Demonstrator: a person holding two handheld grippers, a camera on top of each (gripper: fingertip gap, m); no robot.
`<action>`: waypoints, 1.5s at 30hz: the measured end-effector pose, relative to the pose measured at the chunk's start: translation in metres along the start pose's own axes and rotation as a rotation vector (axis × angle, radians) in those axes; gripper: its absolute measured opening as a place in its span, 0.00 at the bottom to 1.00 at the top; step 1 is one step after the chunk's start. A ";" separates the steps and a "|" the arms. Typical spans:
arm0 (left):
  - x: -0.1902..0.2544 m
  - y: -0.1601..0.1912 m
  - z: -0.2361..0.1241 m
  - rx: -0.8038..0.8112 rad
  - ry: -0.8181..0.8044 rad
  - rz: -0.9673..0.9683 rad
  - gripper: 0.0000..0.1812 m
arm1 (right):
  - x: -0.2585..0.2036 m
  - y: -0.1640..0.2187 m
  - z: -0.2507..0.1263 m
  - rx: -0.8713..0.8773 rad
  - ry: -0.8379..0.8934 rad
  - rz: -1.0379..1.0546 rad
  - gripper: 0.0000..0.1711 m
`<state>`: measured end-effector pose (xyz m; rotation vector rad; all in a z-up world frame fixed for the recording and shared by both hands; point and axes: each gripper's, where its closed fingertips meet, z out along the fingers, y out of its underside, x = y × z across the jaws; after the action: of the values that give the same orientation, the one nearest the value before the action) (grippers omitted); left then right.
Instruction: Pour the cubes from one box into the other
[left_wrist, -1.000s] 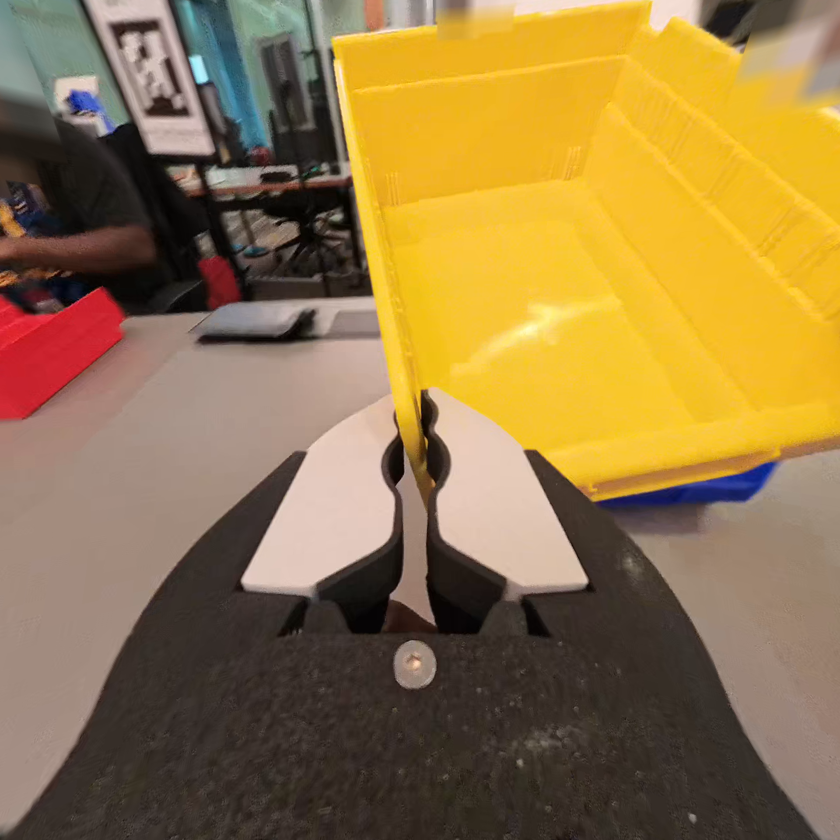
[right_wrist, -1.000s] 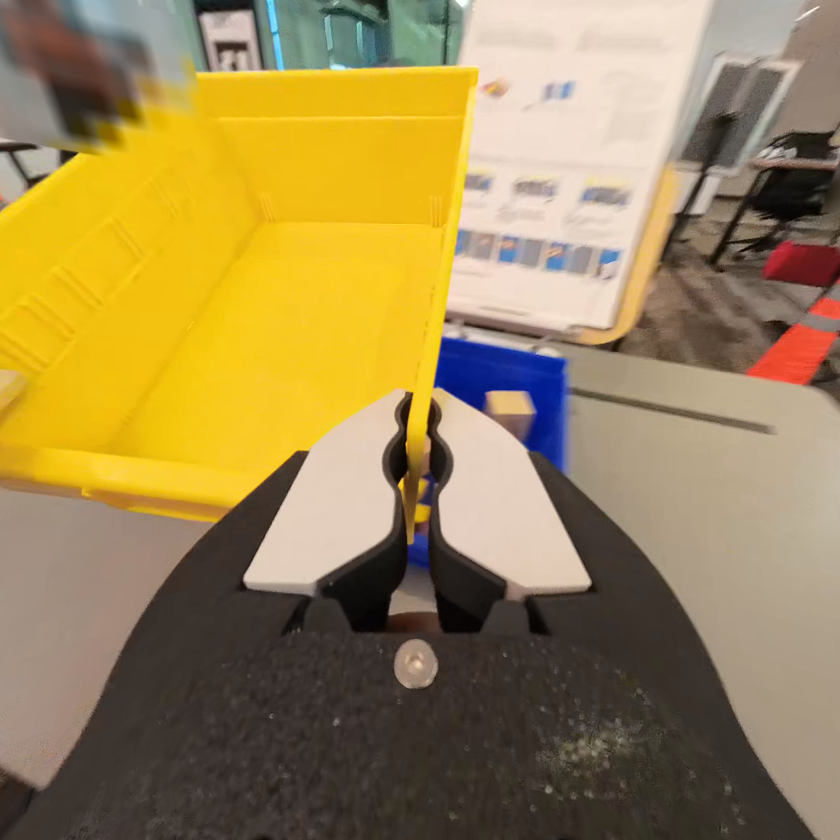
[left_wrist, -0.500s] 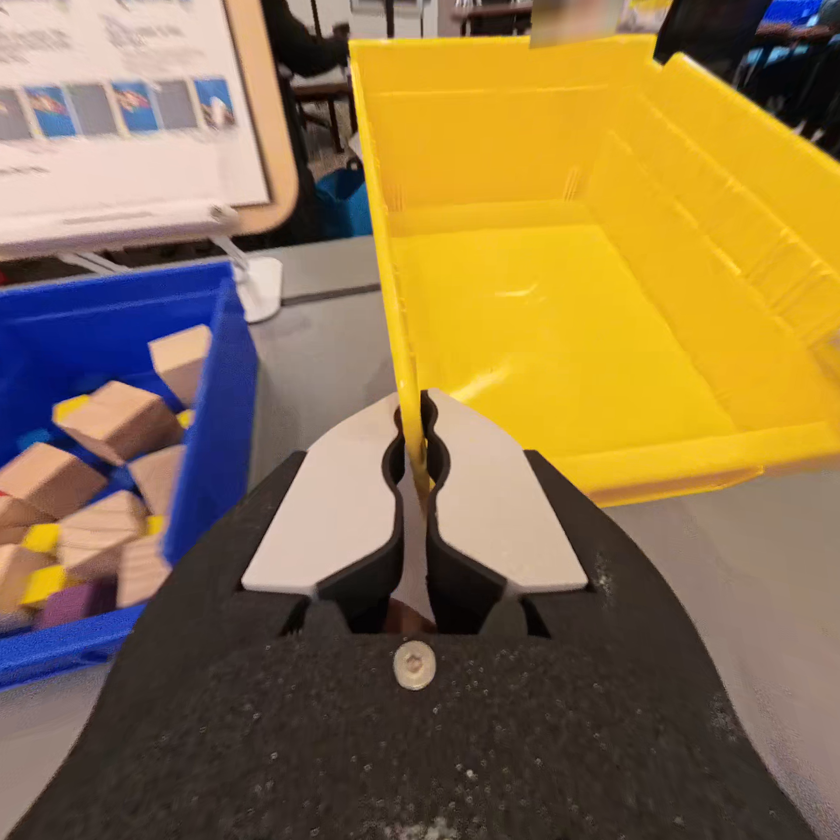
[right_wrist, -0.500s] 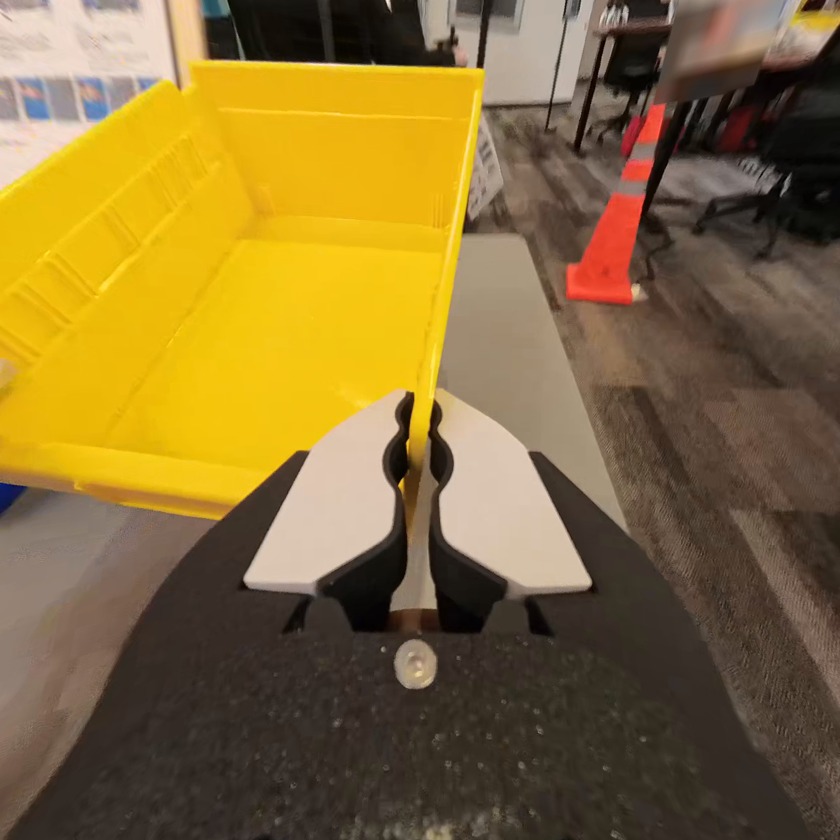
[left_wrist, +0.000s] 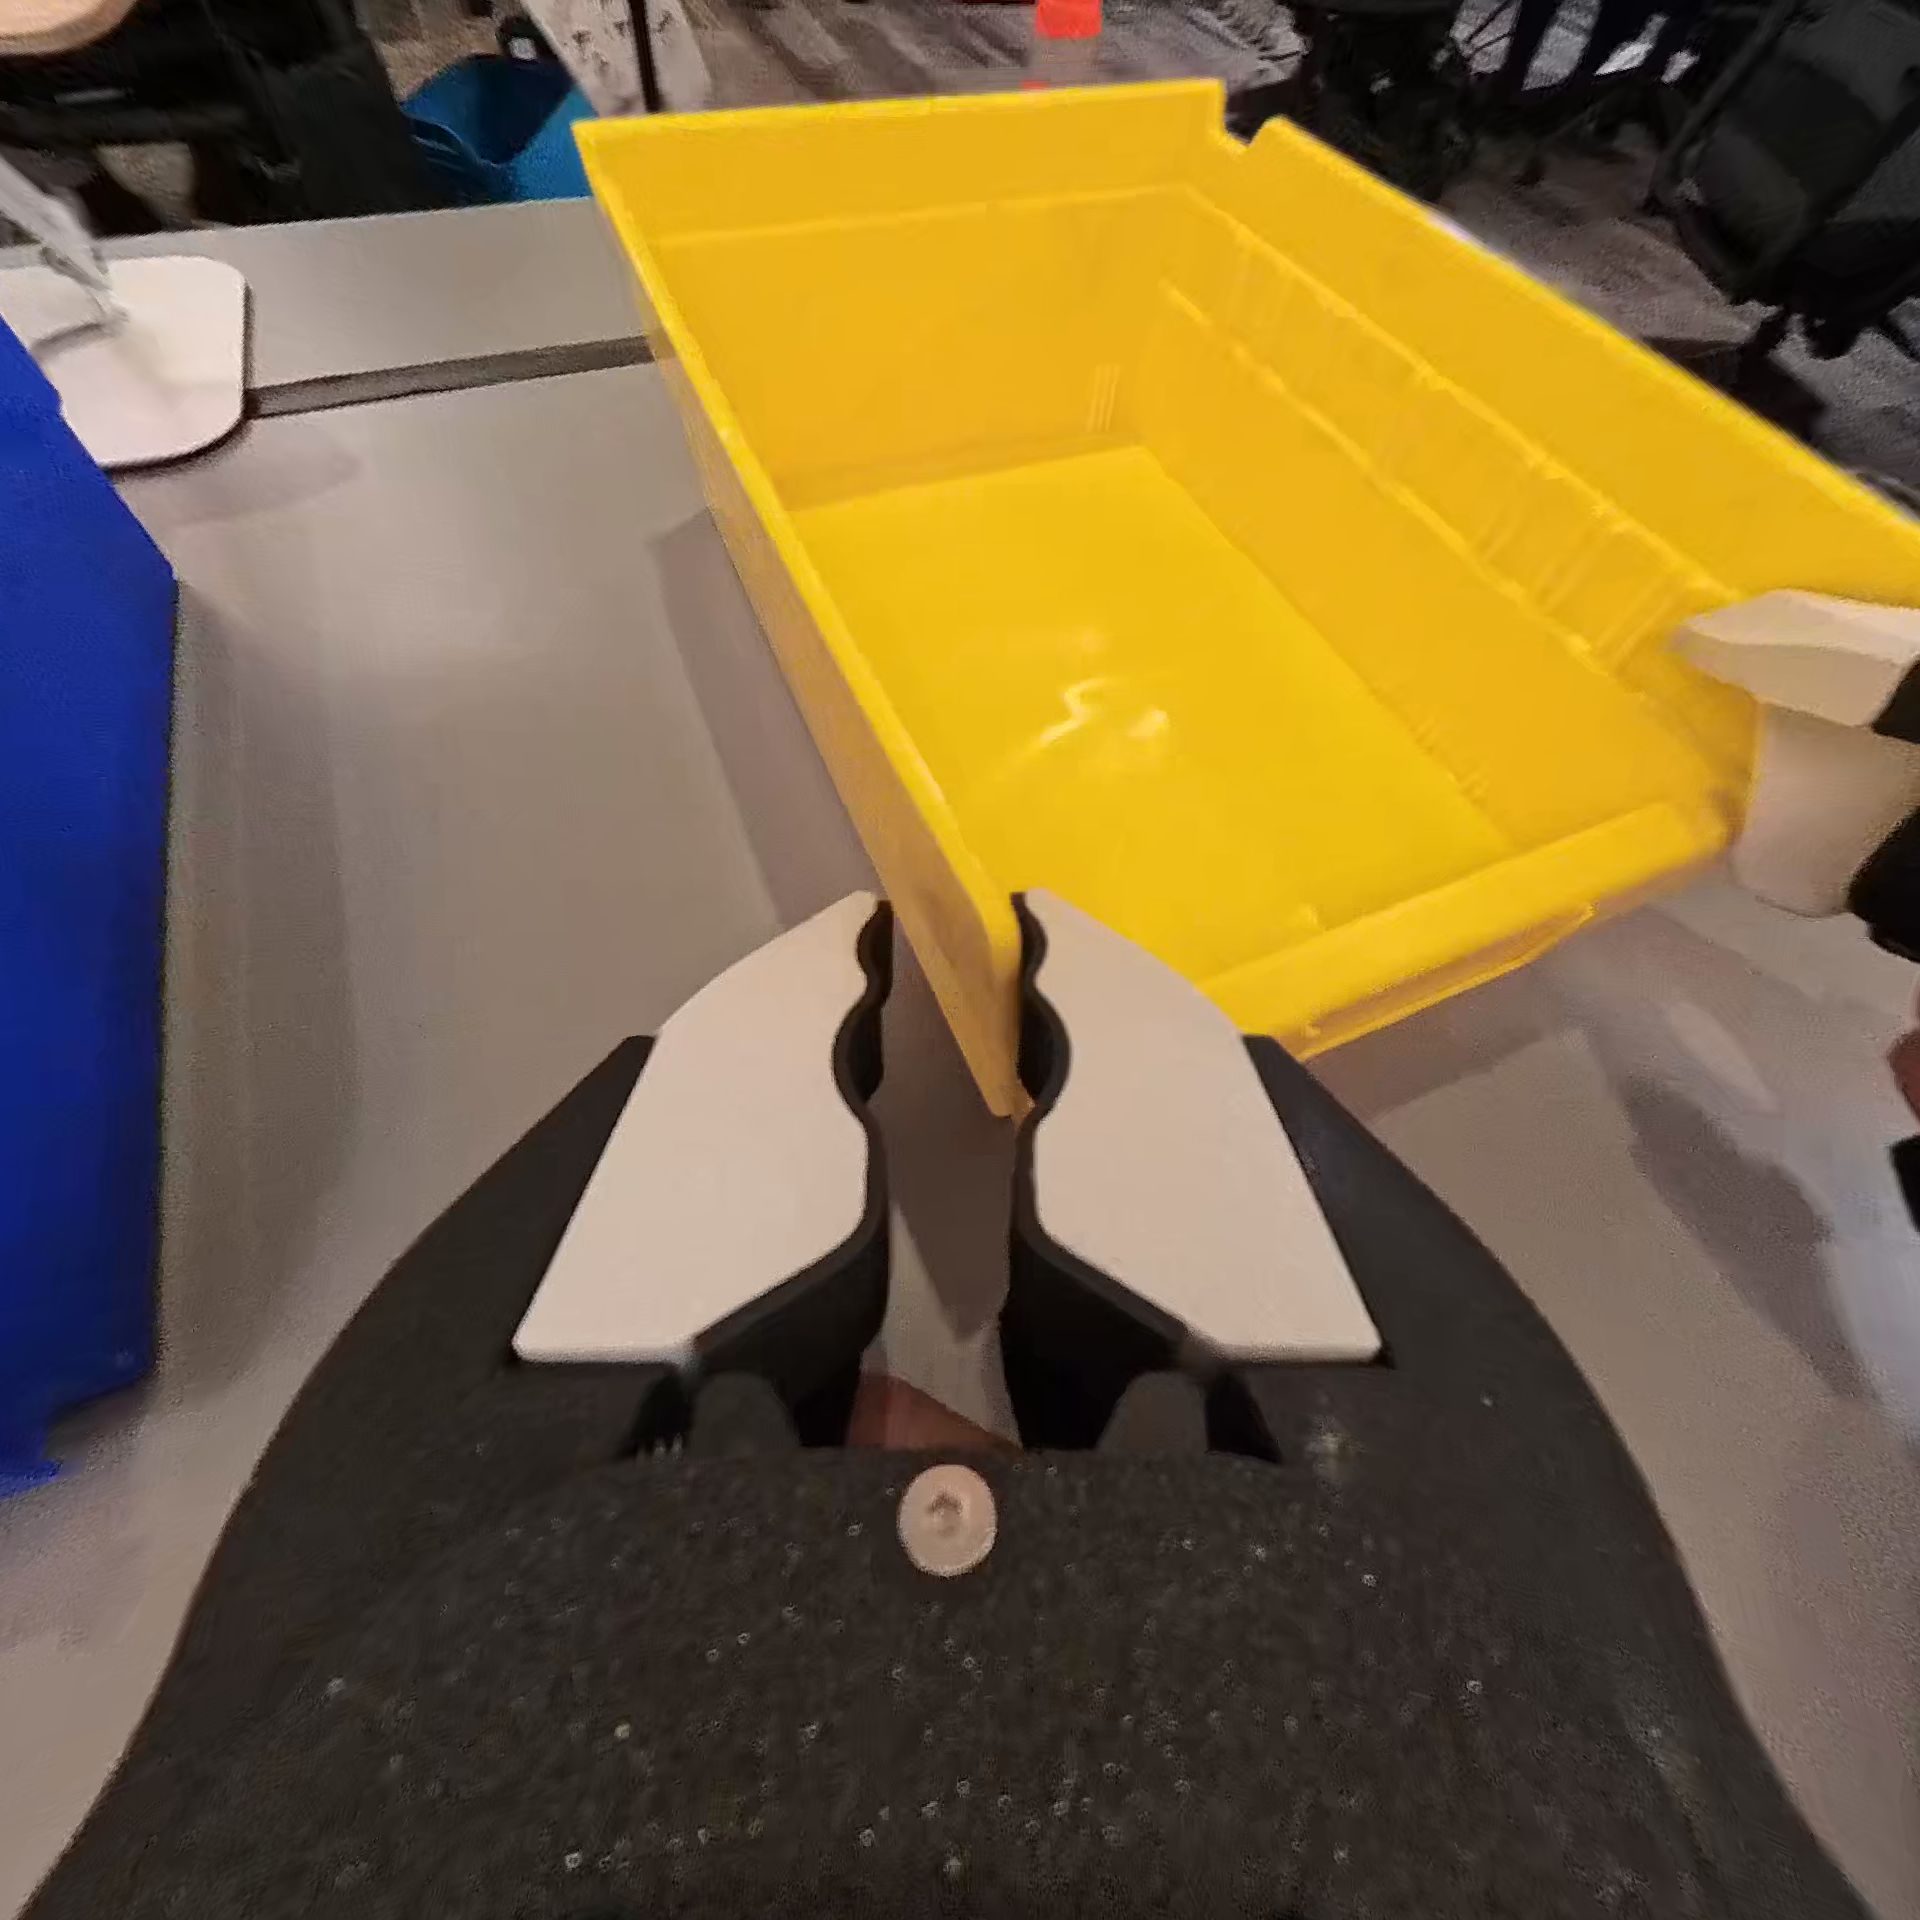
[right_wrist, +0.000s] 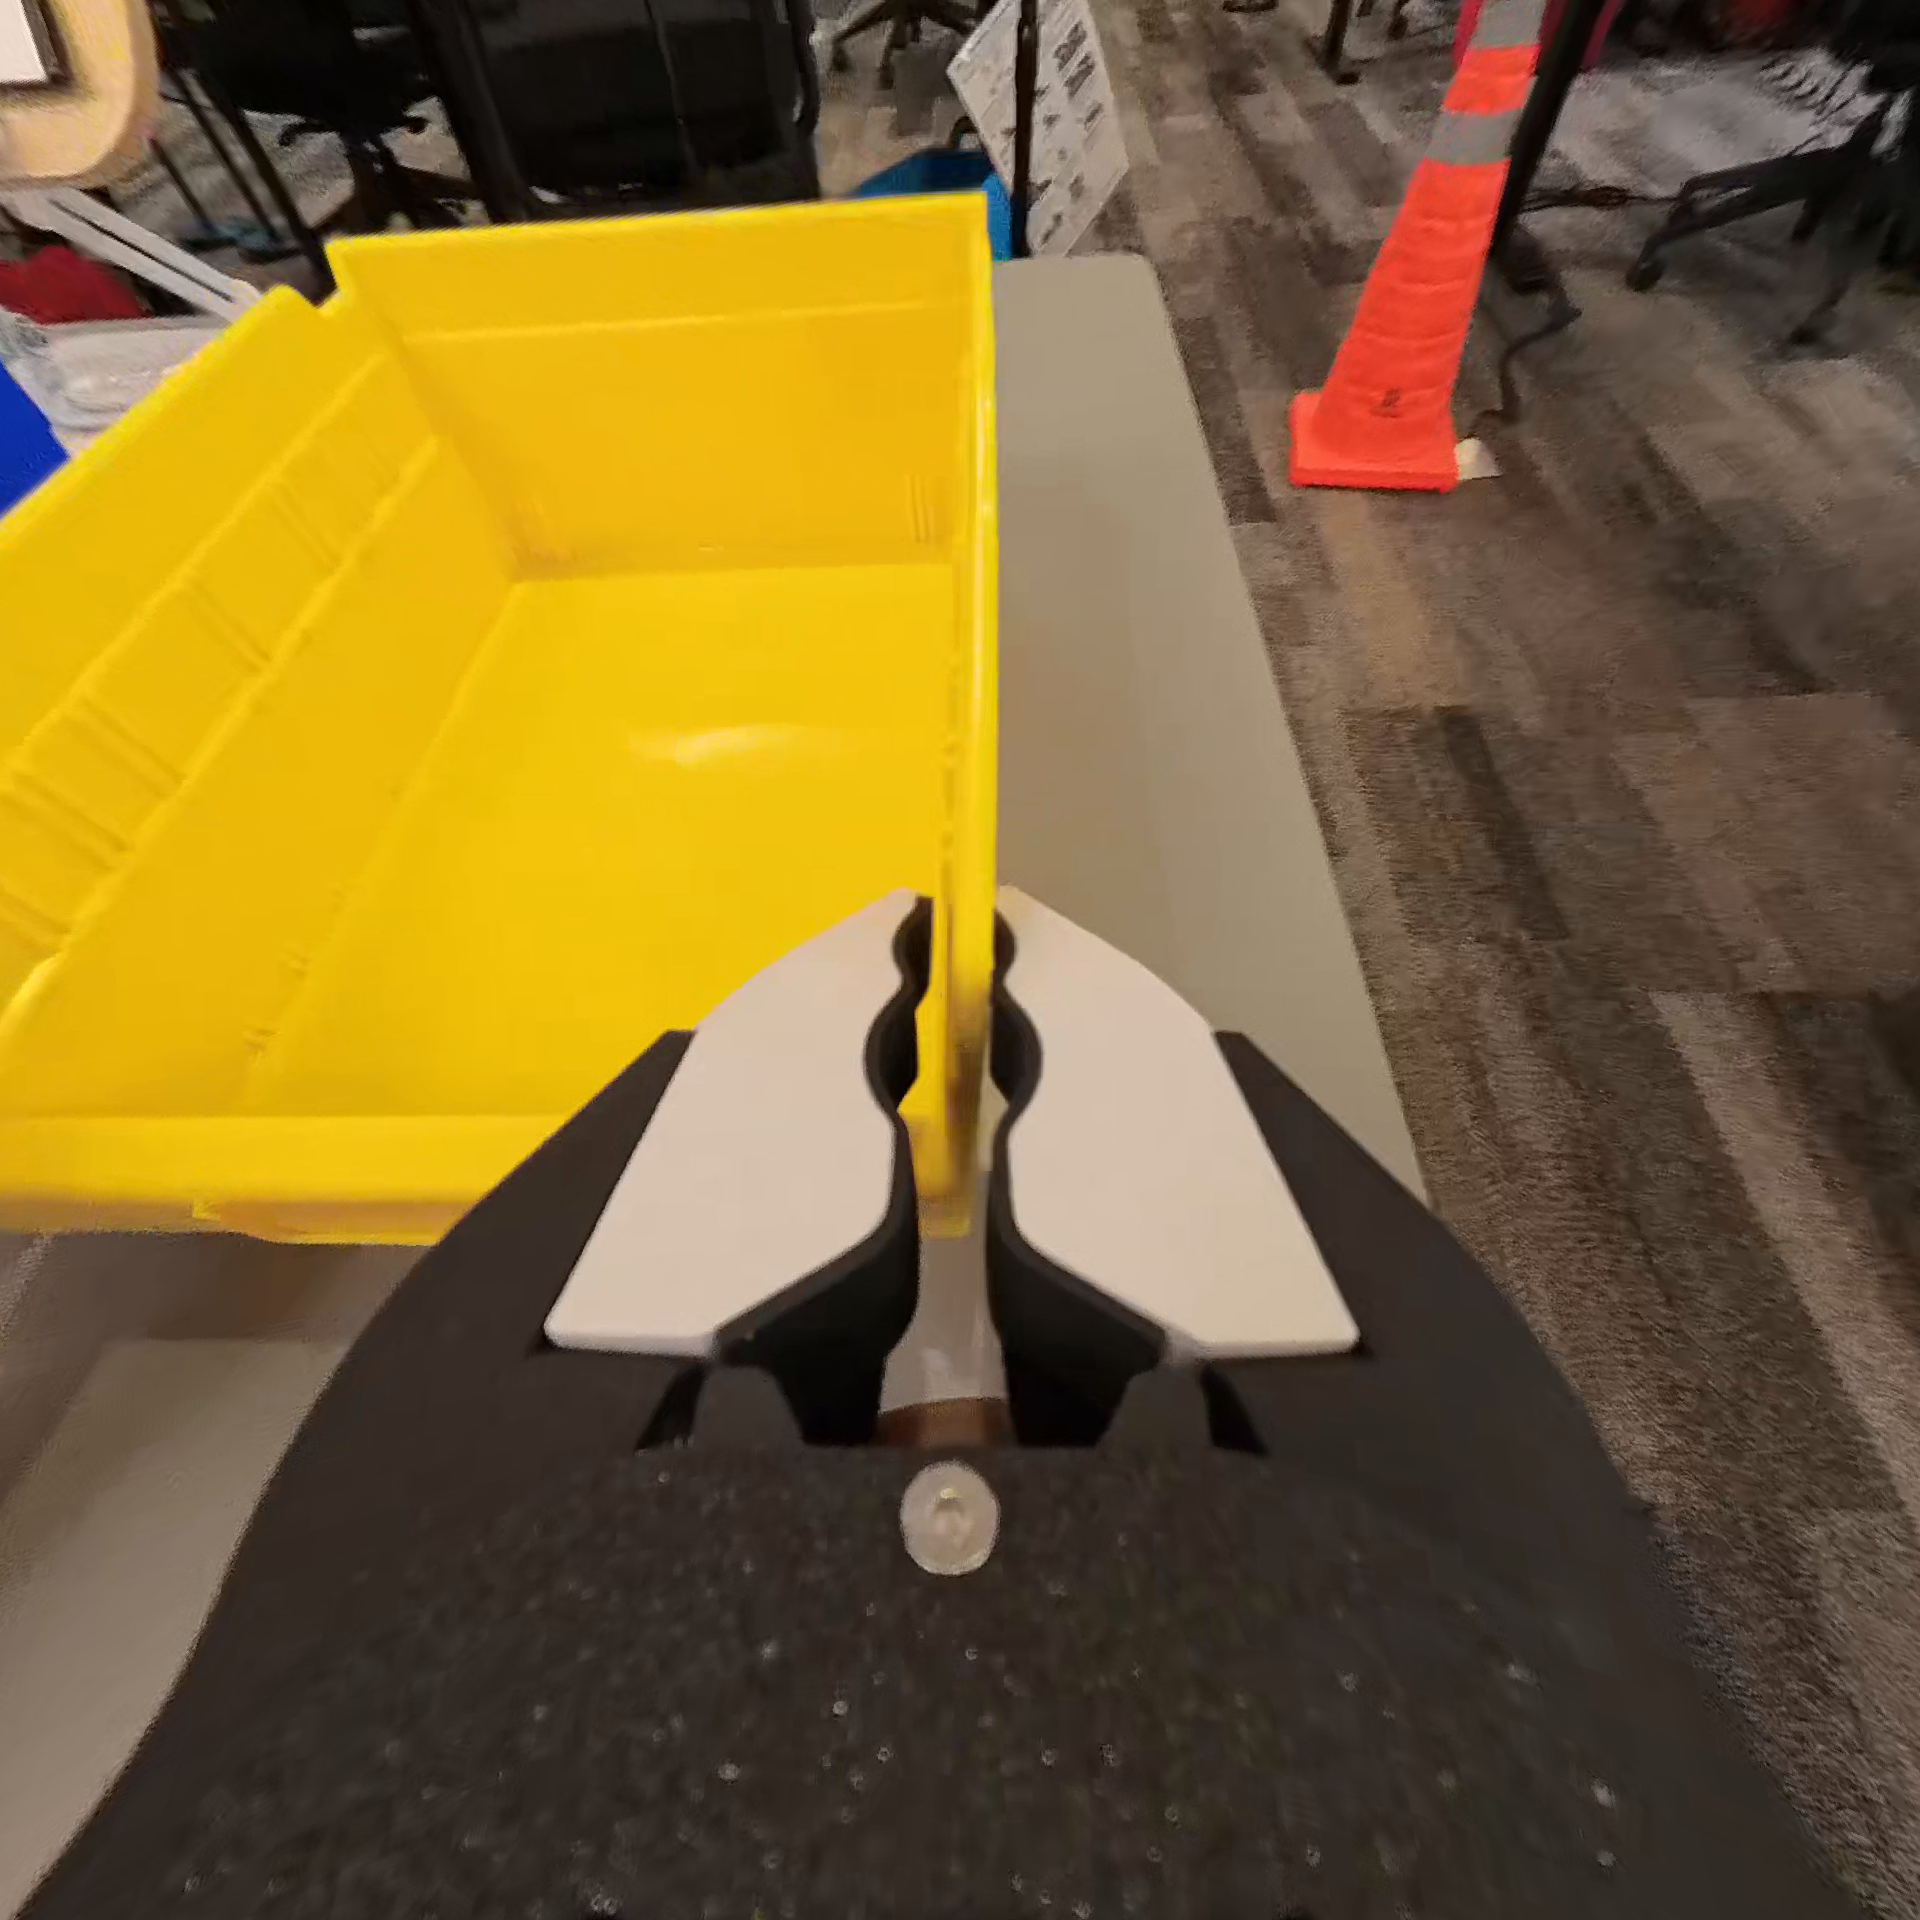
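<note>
Yellow box (left_wrist: 1143, 665) sits empty on the grey table (left_wrist: 416, 727), inside bare and glossy; I see no cubes in either view. My left gripper (left_wrist: 951, 935) straddles the box's left side wall near the front corner, at 6 o'clock in the left wrist view; its fingers (left_wrist: 727, 1164) stand a little apart; the wall runs along the right finger's inner edge with a clear gap to the left one, so I call it released. My right gripper (right_wrist: 961, 935) is on the opposite side wall at 6 o'clock in the right wrist view; both its fingers (right_wrist: 1153, 1153) sit close against the wall, but I cannot tell if it is clamped or just slack around it. Right gripper's white tips also show at 3 o'clock in the left wrist view, on the box's far corner. Blue box (left_wrist: 73, 883) at 9 o'clock in the left wrist view, well apart from the yellow one; contents hidden. White stand base (left_wrist: 156, 364) at 10 o'clock on the table. Orange traffic cone (right_wrist: 1423, 270) at 1 o'clock on the carpeted floor (right_wrist: 1610, 831) in the right wrist view, off the table's edge.
</note>
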<state>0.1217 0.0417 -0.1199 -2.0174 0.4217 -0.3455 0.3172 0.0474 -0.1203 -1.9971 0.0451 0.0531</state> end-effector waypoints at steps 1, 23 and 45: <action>-0.002 -0.005 -0.009 0.002 0.039 0.004 0.16 | -0.001 -0.007 -0.007 0.021 0.025 -0.013 0.09; -0.336 0.048 -0.111 -0.031 -0.250 -0.038 0.02 | -0.356 0.021 0.034 -0.077 -0.052 -0.031 0.02; -0.564 0.093 -0.237 0.023 -0.401 -0.121 0.03 | -0.621 0.034 0.029 0.021 -0.249 -0.074 0.03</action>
<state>-0.4970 0.0602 -0.1306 -2.0316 0.0450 -0.0143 -0.3048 0.0641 -0.1271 -1.9553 -0.1871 0.2522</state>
